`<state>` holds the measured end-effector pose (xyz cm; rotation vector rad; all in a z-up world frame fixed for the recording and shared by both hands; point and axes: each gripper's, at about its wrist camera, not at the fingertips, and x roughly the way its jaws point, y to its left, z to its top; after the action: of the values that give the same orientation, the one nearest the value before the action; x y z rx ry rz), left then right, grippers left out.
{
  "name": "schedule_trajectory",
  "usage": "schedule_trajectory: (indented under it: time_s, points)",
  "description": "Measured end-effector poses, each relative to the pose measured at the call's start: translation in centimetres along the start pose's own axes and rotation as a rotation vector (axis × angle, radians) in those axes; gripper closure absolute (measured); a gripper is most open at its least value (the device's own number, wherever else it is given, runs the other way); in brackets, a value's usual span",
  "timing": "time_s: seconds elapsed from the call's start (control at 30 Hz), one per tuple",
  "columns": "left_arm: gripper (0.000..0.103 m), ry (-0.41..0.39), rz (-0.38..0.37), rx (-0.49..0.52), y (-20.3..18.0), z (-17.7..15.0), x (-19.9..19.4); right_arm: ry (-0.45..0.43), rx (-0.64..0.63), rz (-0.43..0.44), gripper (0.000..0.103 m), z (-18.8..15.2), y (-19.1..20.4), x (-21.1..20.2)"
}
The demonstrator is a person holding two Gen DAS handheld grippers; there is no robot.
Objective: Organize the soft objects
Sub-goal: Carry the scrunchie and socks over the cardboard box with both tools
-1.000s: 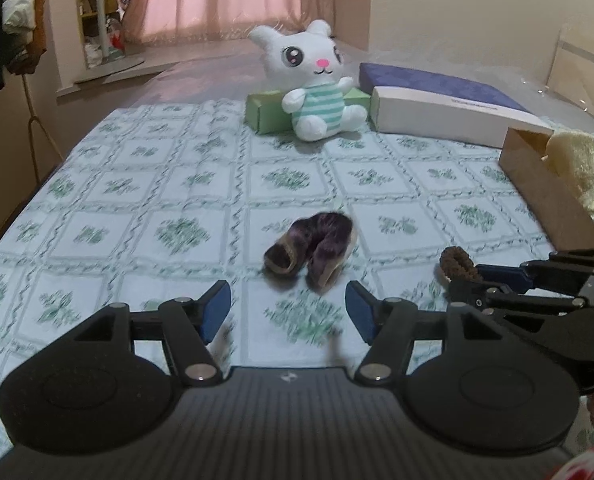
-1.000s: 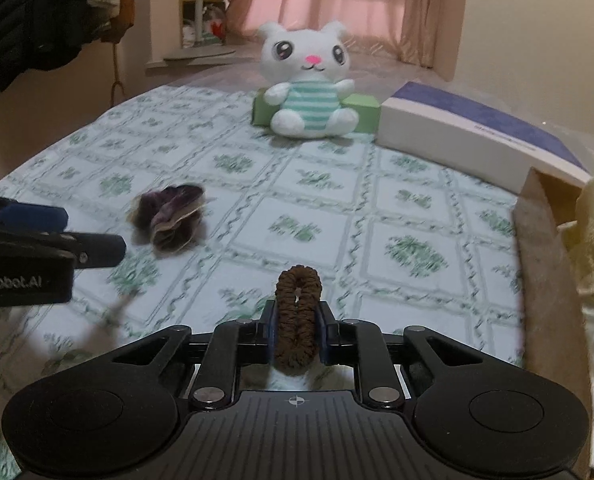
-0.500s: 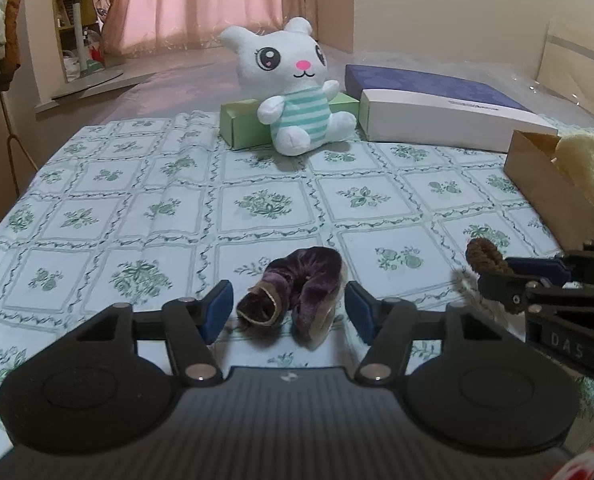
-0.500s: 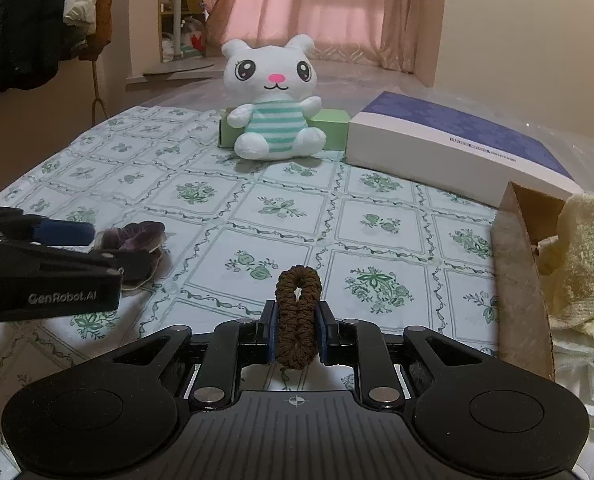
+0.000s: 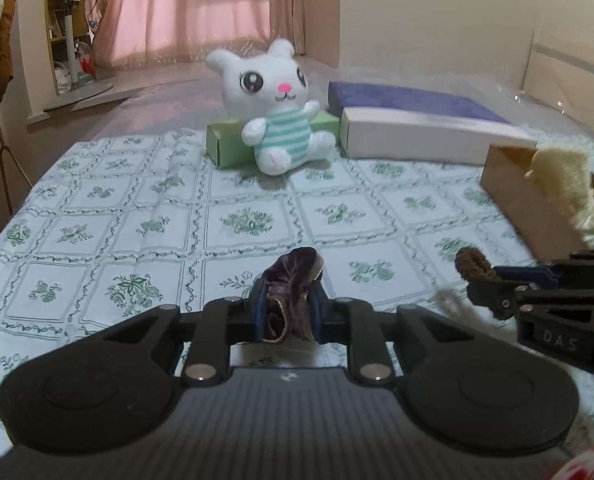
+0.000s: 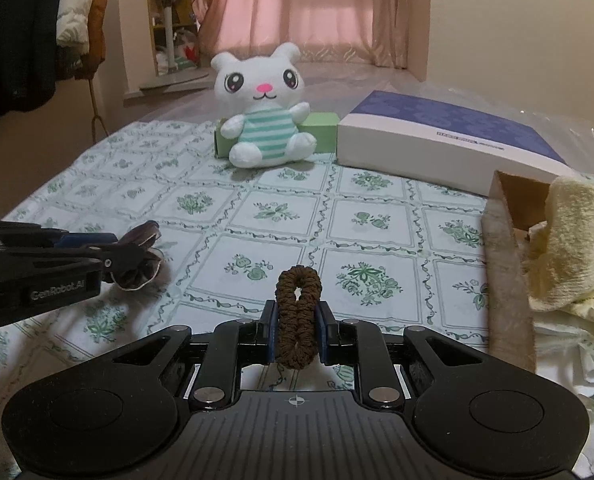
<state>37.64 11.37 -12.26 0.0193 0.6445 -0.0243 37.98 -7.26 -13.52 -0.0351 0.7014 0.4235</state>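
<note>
My left gripper (image 5: 287, 314) is shut on a purple velvet scrunchie (image 5: 293, 280), squeezed upright between its blue pads just above the floral cloth. It also shows at the left of the right wrist view (image 6: 137, 258). My right gripper (image 6: 297, 330) is shut on a brown scrunchie (image 6: 298, 312), which stands up between the pads; it shows at the right of the left wrist view (image 5: 473, 263). A brown cardboard box (image 6: 507, 264) at the right holds a cream fluffy cloth (image 6: 569, 240).
A white plush bunny (image 5: 275, 120) in a striped shirt sits at the back against a green box (image 5: 227, 148). A white and blue flat box (image 5: 425, 132) lies beside it. The cloth's left edge (image 5: 1, 236) drops off. Coats (image 6: 25, 32) hang at the far left.
My left gripper has closed on the purple scrunchie, which lay loose between its open fingers before. The right gripper still holds the brown scrunchie and has shifted slightly.
</note>
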Motion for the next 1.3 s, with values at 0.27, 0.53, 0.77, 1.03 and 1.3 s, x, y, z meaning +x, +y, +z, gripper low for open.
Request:
schedule_trajectory:
  time_s: [0.27,0.53,0.77,1.03,1.3]
  points:
    - [0.083,-0.063,-0.028,-0.025,-1.6,1.6,-5.7,-0.049,0.072,0.025,0.084,0.2,-1.6,-4.9]
    - [0.083,-0.1,-0.107,-0.032,-5.6,2.7,-10.7,-0.103,0.156,0.01,0.084,-0.5,-4.9,-12.1]
    - [0.083,-0.099,-0.215,-0.012,-10.5,2.7,-13.6,-0.122,0.231,-0.045,0.084,-2.6,-8.2,-18.2]
    - [0.083,-0.051,-0.313,0.008,-15.4,1.5,-14.3,-0.104,0.298,-0.117,0.084,-5.5,-11.2,-23.1]
    - [0.083,-0.017,-0.362,0.058,-19.5,1.6,-13.3,-0.11,0.349,-0.178,0.084,-6.4,-13.4,-24.7]
